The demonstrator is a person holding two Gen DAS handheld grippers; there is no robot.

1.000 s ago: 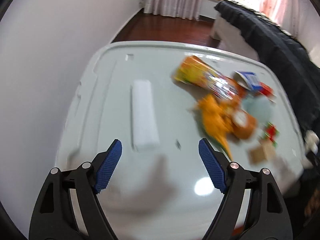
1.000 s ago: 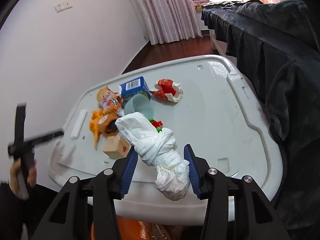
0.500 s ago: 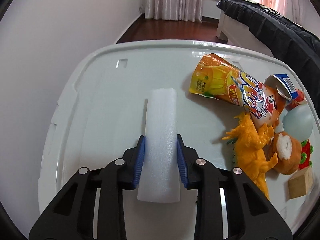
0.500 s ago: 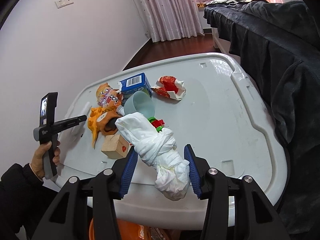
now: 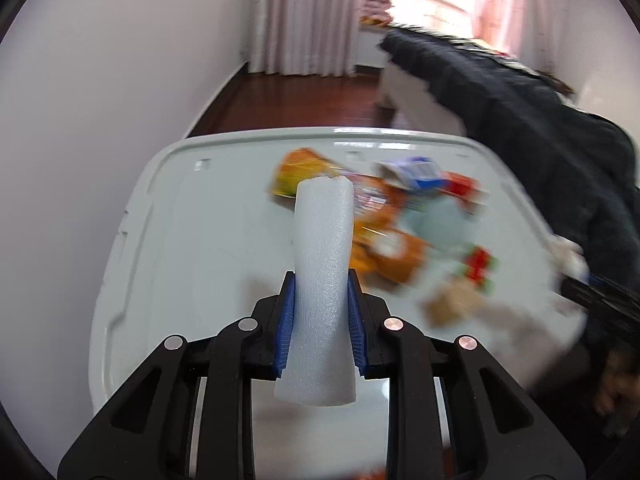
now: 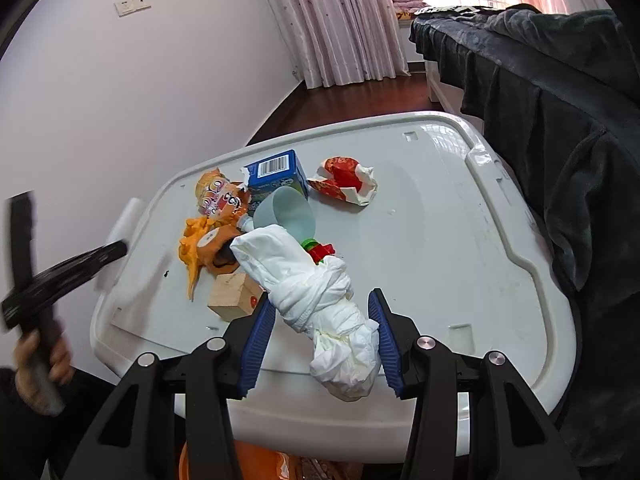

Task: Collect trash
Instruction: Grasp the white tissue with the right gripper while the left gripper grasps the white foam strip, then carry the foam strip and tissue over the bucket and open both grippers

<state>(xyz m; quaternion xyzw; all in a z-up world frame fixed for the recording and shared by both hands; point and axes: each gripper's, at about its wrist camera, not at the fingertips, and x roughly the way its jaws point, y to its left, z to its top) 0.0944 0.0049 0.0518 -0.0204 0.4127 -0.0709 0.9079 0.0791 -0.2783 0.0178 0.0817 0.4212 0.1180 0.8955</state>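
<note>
My left gripper (image 5: pixel 321 276) is closing its blue pads on a white foam strip (image 5: pixel 324 220), which it holds off the white plastic table (image 5: pixel 192 240). In the right wrist view that gripper (image 6: pixel 114 248) hangs at the table's left edge with the foam strip (image 6: pixel 128 216) in it. My right gripper (image 6: pixel 323 298) is shut on a crumpled white wad (image 6: pixel 280 252) held above the table's near edge (image 6: pixel 440 240). Behind it lie an orange snack packet (image 6: pixel 218 196), a blue carton (image 6: pixel 276 174) and a red-and-white wrapper (image 6: pixel 346 178).
A pale blue cup (image 6: pixel 288 214), an orange toy dinosaur (image 6: pixel 192 240), a wooden block (image 6: pixel 232 294) and a red-green toy (image 6: pixel 320 249) lie among the trash. An orange container (image 6: pixel 264 460) shows below the table. A dark blanket (image 6: pixel 560 120) hangs at the right.
My left gripper went from open above the table to shut on the foam strip, then lifted it off the surface. My right gripper stayed still with the white wad.
</note>
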